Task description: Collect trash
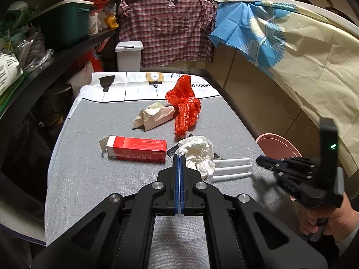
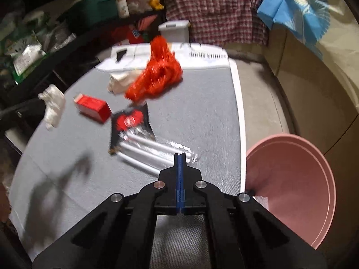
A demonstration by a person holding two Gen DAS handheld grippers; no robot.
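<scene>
The left claw (image 1: pixel 179 155) is clenched on a crumpled white tissue (image 1: pixel 199 154), a pinch of which sits between its blue pads while the rest bulges to the right above the grey worktop (image 1: pixel 89 179). Left of it lies a red carton (image 1: pixel 136 149) with one end flap open, and farther back a crumpled brown paper bag (image 1: pixel 154 115) rests just beside a scrunched red plastic bag (image 1: pixel 185 105). Three white sticks (image 1: pixel 231 168) lie side by side to the right of the tissue, in a clear wrapper that the right wrist view shows. The right claw (image 2: pixel 180 157) is clenched with its pads pressed together and nothing visible between them (the right wrist view is blurred); its tip hangs over the near end of the white sticks (image 2: pixel 152 154), beside a black and red packet (image 2: pixel 130 121). In the left wrist view the right claw (image 1: pixel 261 160) shows at the worktop's right side, held by a hand (image 1: pixel 325 222) in a dark sleeve. A pink basin (image 2: pixel 303 179) stands off the worktop's right edge, below its level. A white lidded bin (image 1: pixel 129 55) stands beyond the far edge, in front of a hanging plaid shirt (image 1: pixel 166 24).
</scene>
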